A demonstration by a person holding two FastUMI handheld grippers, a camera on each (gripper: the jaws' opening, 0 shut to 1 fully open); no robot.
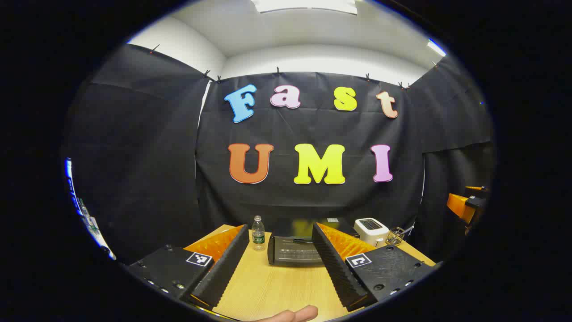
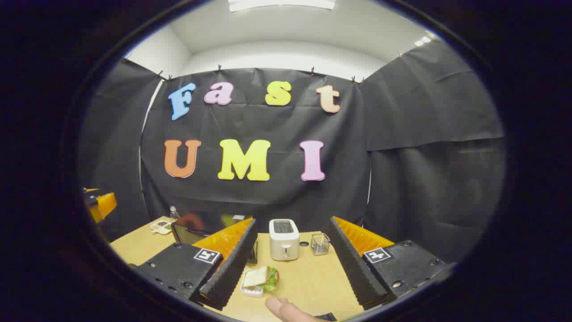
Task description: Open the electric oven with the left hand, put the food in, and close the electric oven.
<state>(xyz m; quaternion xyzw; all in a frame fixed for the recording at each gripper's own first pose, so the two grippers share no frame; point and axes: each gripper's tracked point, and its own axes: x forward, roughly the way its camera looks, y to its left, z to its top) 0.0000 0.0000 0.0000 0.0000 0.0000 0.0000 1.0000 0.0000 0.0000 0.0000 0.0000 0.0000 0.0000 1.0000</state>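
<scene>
A black electric oven (image 1: 297,246) stands shut at the back of the wooden table, straight ahead of my left gripper (image 1: 280,232), which is open and well short of it. In the right gripper view the oven (image 2: 201,226) sits at the left, partly behind my left finger. A sandwich with green lettuce (image 2: 263,277) lies on a small white tray on the table. My right gripper (image 2: 290,228) is open above it, nothing between its fingers. The other gripper (image 2: 100,203) shows at the far left edge, and in the left gripper view the other gripper (image 1: 464,203) shows at the far right.
A water bottle (image 1: 258,233) stands left of the oven. A white toaster (image 2: 283,239) and a small wire basket (image 2: 319,243) stand to the oven's right. A small dish (image 2: 160,227) lies by the bottle. A fingertip (image 1: 297,314) shows at the bottom edge. Black cloth walls surround the table (image 1: 277,286).
</scene>
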